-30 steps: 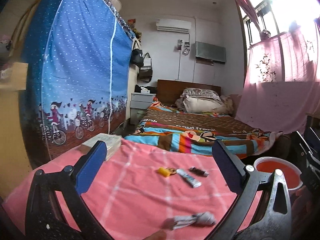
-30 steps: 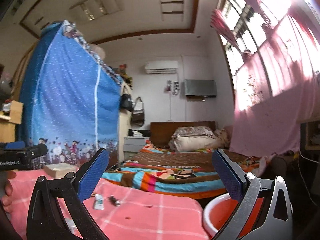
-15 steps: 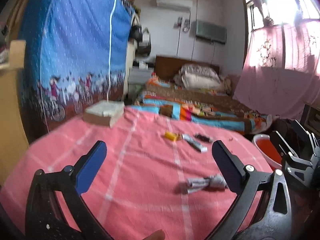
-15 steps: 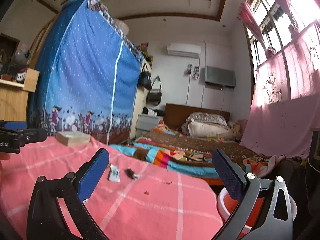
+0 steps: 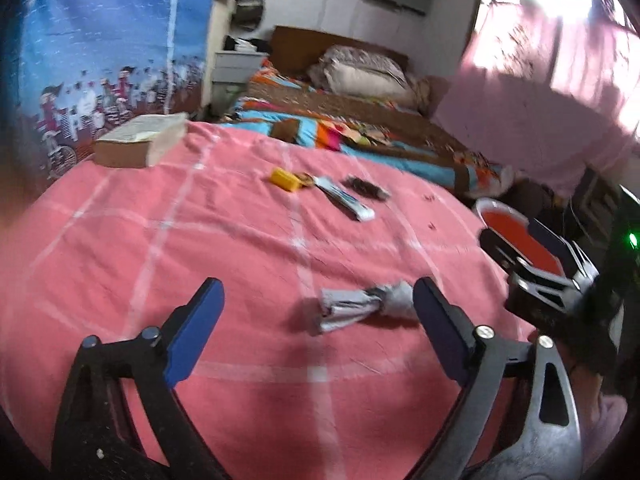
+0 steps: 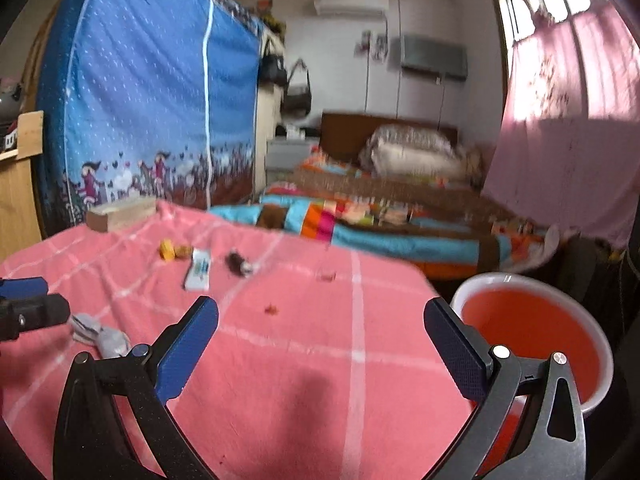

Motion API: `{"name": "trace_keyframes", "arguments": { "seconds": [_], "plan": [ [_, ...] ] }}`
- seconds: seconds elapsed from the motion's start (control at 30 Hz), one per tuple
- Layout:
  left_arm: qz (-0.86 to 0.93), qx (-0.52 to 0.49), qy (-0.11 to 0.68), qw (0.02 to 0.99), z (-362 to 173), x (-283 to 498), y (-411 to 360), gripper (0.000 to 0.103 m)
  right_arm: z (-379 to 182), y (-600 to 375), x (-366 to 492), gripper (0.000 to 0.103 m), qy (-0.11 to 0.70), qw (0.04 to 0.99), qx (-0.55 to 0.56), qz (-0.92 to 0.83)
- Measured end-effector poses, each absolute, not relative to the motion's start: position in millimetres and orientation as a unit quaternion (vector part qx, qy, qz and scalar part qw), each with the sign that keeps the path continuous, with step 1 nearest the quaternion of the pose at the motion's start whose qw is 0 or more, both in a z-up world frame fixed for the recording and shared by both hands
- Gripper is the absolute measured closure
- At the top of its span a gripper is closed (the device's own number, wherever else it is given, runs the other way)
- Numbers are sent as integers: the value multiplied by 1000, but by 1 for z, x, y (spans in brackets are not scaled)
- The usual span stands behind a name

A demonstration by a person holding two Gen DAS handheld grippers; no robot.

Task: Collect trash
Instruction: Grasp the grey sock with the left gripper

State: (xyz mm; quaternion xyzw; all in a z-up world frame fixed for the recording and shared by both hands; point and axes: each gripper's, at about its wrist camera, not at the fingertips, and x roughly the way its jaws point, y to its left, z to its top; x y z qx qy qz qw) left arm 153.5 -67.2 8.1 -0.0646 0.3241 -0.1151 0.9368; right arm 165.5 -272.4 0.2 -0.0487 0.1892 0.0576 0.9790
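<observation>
On the pink checked tablecloth [image 5: 200,248] lies a crumpled grey wrapper [image 5: 360,306], just ahead of my left gripper [image 5: 316,294] and close to its right finger [image 5: 436,316]. The left jaws are closing; no pad presses on the wrapper. Farther back lie a yellow scrap [image 5: 285,179], a flattened tube [image 5: 346,200] and a dark wrapper [image 5: 366,189]. My right gripper [image 6: 320,308] hangs open over bare cloth with nothing between its fingers. From there the grey wrapper [image 6: 100,334] is at the left, and a red bucket [image 6: 532,320] stands beside the table's right edge.
A thick book [image 5: 140,142] lies at the table's far left corner. Behind the table are a bed [image 5: 360,120] with a striped blanket, a blue fabric wardrobe [image 5: 100,40] and a pink curtain [image 5: 540,100]. Small crumbs [image 6: 272,309] dot the cloth.
Both grippers have tipped down and sunk toward the table. The grey wrapper now sits level with the left fingertips. The left fingers stand slightly closer together. The right gripper has come into the left view.
</observation>
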Motion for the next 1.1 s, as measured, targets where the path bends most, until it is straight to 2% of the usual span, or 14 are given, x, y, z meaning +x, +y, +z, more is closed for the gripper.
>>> {"name": "trace_keyframes", "arguments": {
  "seconds": [0.23, 0.5, 0.83, 1.1],
  "plan": [
    [-155, -16, 366, 917, -1, 165, -93, 22, -13, -275, 178, 0, 245, 967, -43, 57],
    [-172, -26, 384, 907, -1, 178, -100, 30, -15, -278, 180, 0, 261, 963, -41, 57],
    [-188, -58, 399, 895, -4, 197, -102, 68, -15, -279, 183, 0, 269, 961, -33, 57],
    [-149, -70, 393, 904, 3, 200, -84, 72, -12, -272, 188, 0, 270, 959, -34, 79]
  ]
}}
